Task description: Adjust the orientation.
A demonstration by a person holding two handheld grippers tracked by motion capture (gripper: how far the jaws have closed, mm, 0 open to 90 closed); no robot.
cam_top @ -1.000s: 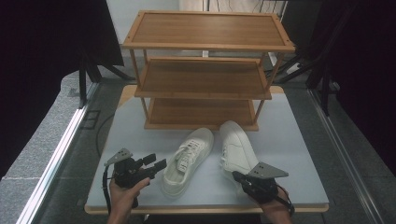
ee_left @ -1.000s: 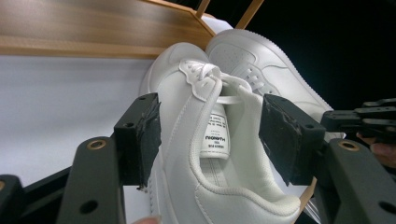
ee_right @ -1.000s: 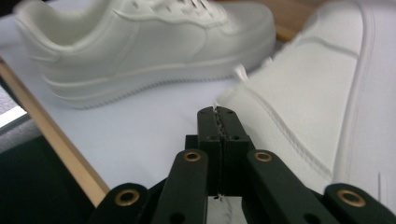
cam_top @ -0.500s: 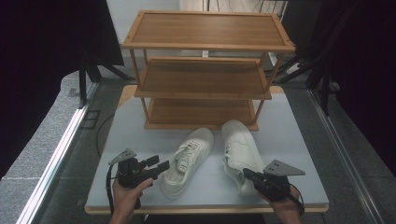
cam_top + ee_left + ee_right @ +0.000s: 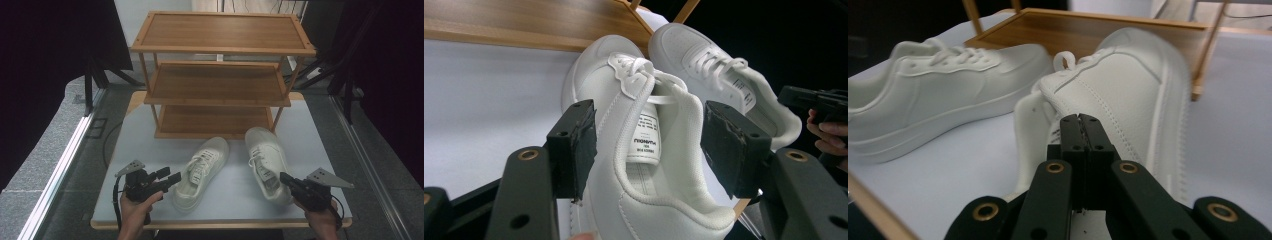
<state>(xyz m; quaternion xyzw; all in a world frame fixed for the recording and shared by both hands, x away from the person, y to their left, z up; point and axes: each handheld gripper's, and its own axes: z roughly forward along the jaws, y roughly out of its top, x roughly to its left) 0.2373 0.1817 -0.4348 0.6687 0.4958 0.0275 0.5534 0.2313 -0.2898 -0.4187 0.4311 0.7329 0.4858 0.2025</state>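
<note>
— The tongs first: how do they stand?

— The left gripper [image 5: 172,178] has its jaws spread wide, one pad on each side of the heel of the left shoe [image 5: 201,171] in the left gripper view, not yet pressing it. The right gripper [image 5: 284,177] has its jaws pressed flat together; in the right gripper view their tips sit at the heel collar of the right shoe [image 5: 266,161], but whether any of the collar is pinched between them I cannot tell.

— Where do the shoes lie?

— Both white shoes rest on the grey table [image 5: 325,145], toes toward twelve o'clock, just in front of the bottom shelf of the wooden rack [image 5: 222,50]. The left one is turned with its toe toward one o'clock and its heel at seven. The right one sits at its three o'clock, apart from it.

— And the hands?

— Each comes in at six o'clock, the left hand [image 5: 137,205] at seven, the right hand [image 5: 322,220] at five.
</note>
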